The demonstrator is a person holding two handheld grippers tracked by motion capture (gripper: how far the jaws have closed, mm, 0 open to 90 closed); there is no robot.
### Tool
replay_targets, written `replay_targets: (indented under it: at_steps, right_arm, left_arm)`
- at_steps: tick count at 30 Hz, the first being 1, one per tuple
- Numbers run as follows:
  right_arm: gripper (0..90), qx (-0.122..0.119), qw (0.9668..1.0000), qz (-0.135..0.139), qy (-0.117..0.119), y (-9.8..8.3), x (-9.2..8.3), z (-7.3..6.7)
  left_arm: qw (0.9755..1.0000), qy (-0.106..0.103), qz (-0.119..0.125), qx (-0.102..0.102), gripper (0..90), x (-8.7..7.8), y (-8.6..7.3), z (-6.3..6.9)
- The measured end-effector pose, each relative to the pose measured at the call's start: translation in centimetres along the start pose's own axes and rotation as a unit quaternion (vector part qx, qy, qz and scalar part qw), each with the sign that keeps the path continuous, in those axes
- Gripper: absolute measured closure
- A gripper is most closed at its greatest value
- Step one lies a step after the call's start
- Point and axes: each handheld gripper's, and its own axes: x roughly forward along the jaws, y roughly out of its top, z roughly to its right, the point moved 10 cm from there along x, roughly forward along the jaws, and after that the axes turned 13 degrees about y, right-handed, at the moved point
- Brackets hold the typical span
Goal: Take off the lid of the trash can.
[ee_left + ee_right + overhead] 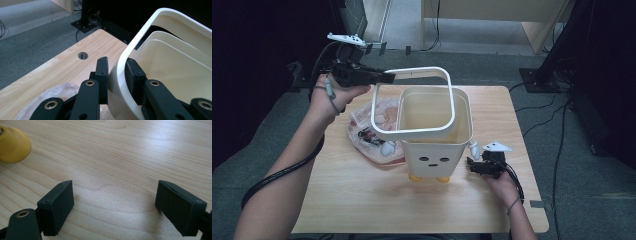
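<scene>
my left gripper [388,77] clamps the cream plastic rectangular rim ring [451,95], held tilted above the cream square bin with a drawn face [434,157] at mid-table. a crumpled clear plastic bag [362,127] lies just left of the bin. my right gripper [471,165] rests open beside the bin's white arm knob [474,148]. its own view adds a yellow cone foot [12,143]; the left gripper view adds a round hole in the wooden tabletop [83,55].
</scene>
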Motion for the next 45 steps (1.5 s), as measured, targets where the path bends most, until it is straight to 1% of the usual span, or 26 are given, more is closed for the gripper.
replay_targets:
  at_steps: [3,5,6,8,10,14,16,19,25,27,29,30,33,35,38,42,45]
  right_arm:
    - [15.1,0.0,1.0,0.0,0.0,0.0,0.0,0.0]
    - [15.1,0.0,1.0,0.0,0.0,0.0,0.0,0.0]
    - [15.1,0.0,1.0,0.0,0.0,0.0,0.0,0.0]
    - [15.0,0.0,1.0,0.0,0.0,0.0,0.0,0.0]
    - [15.1,0.0,1.0,0.0,0.0,0.0,0.0,0.0]
    - [15.1,0.0,1.0,0.0,0.0,0.0,0.0,0.0]
    - [15.1,0.0,1.0,0.0,0.0,0.0,0.0,0.0]
    - [15.1,0.0,1.0,0.0,0.0,0.0,0.0,0.0]
    - [15.1,0.0,1.0,0.0,0.0,0.0,0.0,0.0]
    - [15.1,0.0,1.0,0.0,0.0,0.0,0.0,0.0]
    - [15.1,0.0,1.0,0.0,0.0,0.0,0.0,0.0]
    - [15.1,0.0,1.0,0.0,0.0,0.0,0.0,0.0]
    - [15.1,0.0,1.0,0.0,0.0,0.0,0.0,0.0]
    - [15.1,0.0,1.0,0.0,0.0,0.0,0.0,0.0]
    - [15.1,0.0,1.0,0.0,0.0,0.0,0.0,0.0]
    - [15.1,0.0,1.0,0.0,0.0,0.0,0.0,0.0]
    - [15.1,0.0,1.0,0.0,0.0,0.0,0.0,0.0]
  left_arm:
    - [1.0,0.005,0.002,-0.003,75.1,-0.4,-0.4,-0.9]
    - [0.9997,0.02,0.009,0.005,75.2,-0.8,-0.6,-1.5]
    - [0.9997,0.023,0.011,0.006,75.3,-0.9,-0.8,-1.7]
    - [0.9998,0.018,0.011,0.0,75.2,-1.2,-1.1,-2.0]
    - [0.9998,0.022,0.004,-0.002,75.3,-1.4,-1.5,-2.5]
    - [0.9996,0.026,0.003,-0.015,75.3,-2.0,-1.9,-3.5]
    - [0.9992,0.037,0.009,-0.014,75.3,-2.4,-2.0,-4.2]
    - [0.9989,0.038,0.015,-0.021,75.2,-3.1,-2.3,-4.8]
    - [0.9979,0.055,0.018,-0.03,75.3,-4.2,-3.0,-6.5]
    - [0.9976,0.058,0.021,-0.033,75.2,-4.5,-3.3,-7.0]
    - [0.9976,0.055,0.028,-0.033,75.3,-4.8,-3.6,-7.4]
    - [0.9974,0.053,0.033,-0.035,75.3,-4.9,-3.7,-7.5]
    - [0.9967,0.057,0.036,-0.046,75.3,-5.3,-4.2,-8.4]
    - [0.9961,0.062,0.034,-0.052,75.3,-5.6,-4.6,-9.1]
    - [0.9959,0.064,0.031,-0.056,75.3,-5.8,-5.3,-9.9]
    - [0.9948,0.074,0.03,-0.064,75.5,-6.2,-6.0,-10.8]
    - [0.9941,0.083,0.028,-0.064,75.8,-6.4,-6.5,-11.3]
